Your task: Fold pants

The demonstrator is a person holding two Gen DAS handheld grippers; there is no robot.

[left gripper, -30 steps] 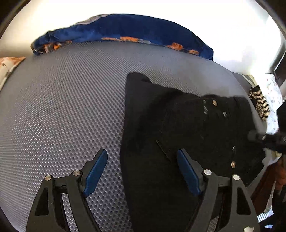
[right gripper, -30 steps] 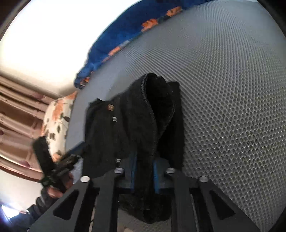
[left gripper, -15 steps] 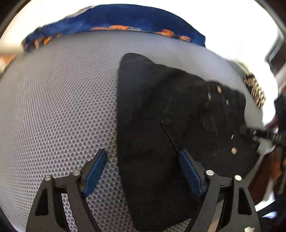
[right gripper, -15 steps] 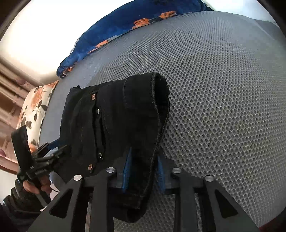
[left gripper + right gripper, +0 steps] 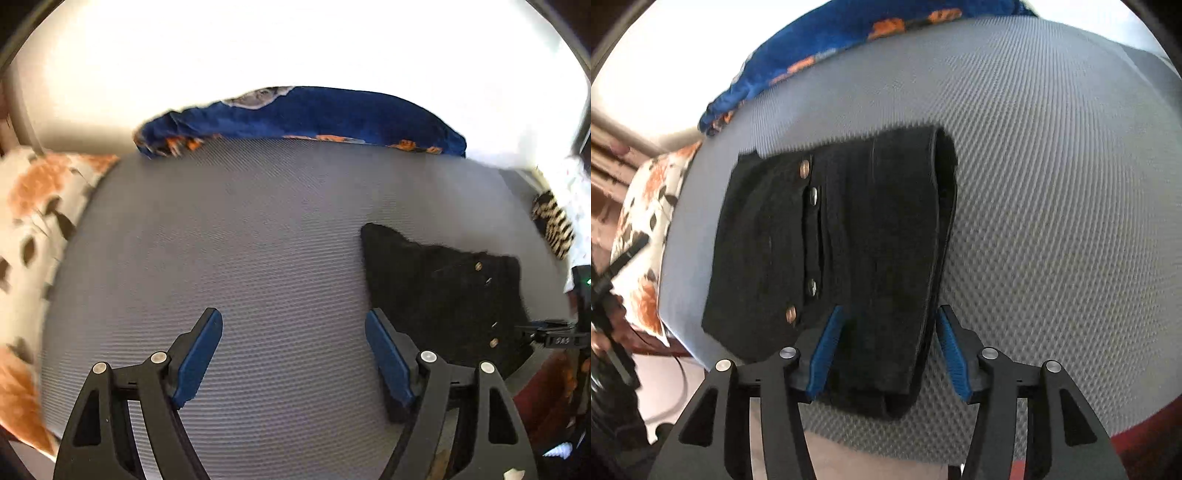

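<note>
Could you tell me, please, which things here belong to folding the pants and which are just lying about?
Part of the job:
- black pants, folded on the grey mesh surface
- right gripper, jaws opening around the pants' edge
- left gripper, open and holding nothing

Lying about:
- blue patterned cloth
- floral pillow
- striped item

Ahead of your left jaws and beneath them spreads a grey mesh-textured mattress (image 5: 258, 240). Beyond them, along its far edge, lies a rumpled blue blanket with orange flowers (image 5: 314, 114). Off to the left of those jaws you have a white pillow printed with orange blossoms (image 5: 33, 206). Far right of them sits a black-and-white striped cloth (image 5: 554, 229).
</note>
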